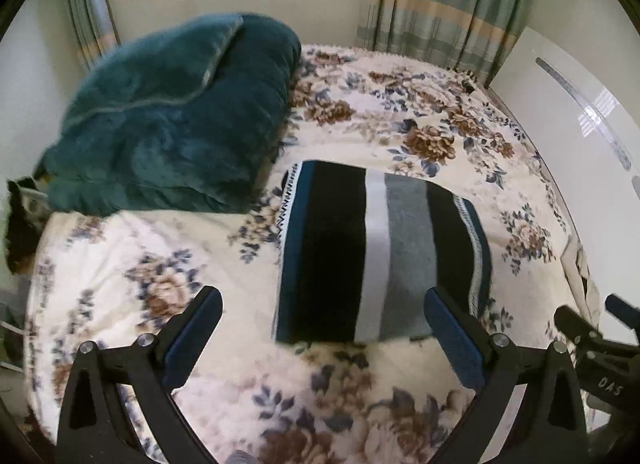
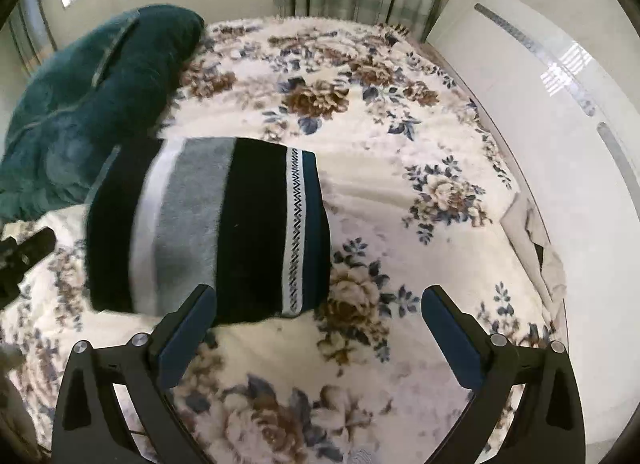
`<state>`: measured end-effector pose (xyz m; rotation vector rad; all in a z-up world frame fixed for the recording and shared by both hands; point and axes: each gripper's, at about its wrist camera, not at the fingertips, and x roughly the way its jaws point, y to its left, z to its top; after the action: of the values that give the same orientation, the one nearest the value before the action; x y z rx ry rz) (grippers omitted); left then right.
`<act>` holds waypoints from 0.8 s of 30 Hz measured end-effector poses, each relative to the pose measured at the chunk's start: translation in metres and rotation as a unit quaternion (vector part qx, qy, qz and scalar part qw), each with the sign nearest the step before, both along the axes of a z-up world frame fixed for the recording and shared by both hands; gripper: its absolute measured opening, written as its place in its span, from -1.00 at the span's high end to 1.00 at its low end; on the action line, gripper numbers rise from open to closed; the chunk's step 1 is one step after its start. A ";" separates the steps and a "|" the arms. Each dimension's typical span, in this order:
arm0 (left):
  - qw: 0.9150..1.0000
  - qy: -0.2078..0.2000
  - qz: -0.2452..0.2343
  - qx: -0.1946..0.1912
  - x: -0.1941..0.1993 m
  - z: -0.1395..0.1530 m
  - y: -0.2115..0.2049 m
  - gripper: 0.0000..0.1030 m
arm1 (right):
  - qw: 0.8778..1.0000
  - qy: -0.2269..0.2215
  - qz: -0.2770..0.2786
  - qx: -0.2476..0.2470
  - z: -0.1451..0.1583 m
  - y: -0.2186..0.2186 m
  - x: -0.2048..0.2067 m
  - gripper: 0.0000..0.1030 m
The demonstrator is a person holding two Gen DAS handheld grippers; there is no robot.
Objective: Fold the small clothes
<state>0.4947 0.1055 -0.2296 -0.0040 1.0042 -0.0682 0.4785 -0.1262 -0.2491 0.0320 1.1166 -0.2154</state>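
A folded striped garment, black, grey, white and dark blue with a zigzag trim, lies flat on the floral bedspread. It also shows in the right wrist view. My left gripper is open and empty, hovering just before the garment's near edge, its right finger over the near right corner. My right gripper is open and empty, its left finger over the garment's near edge, the rest over the bedspread. The right gripper's body also shows at the left wrist view's right edge.
A bulky teal blanket is piled at the back left of the bed, also in the right wrist view. A white wardrobe borders the bed's right side. Curtains hang behind. A crumpled beige cloth lies at the bed's right edge.
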 end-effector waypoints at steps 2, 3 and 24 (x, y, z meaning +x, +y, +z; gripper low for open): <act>1.000 -0.016 0.003 0.012 -0.029 0.028 -0.003 -1.00 | 1.000 -0.015 0.000 0.001 0.028 0.002 -0.023 -1.00; 1.000 -0.021 0.004 0.014 -0.036 0.036 -0.005 -1.00 | 1.000 -0.024 0.001 0.002 0.042 0.002 -0.035 -1.00; 0.991 -0.130 0.011 0.013 -0.236 0.212 -0.021 -1.00 | 0.986 -0.164 0.036 -0.001 0.271 0.013 -0.276 -1.00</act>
<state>0.2590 0.0842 -0.0180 0.0170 0.7437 -0.0340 0.2023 -0.1136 0.0216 0.0243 0.7876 -0.1408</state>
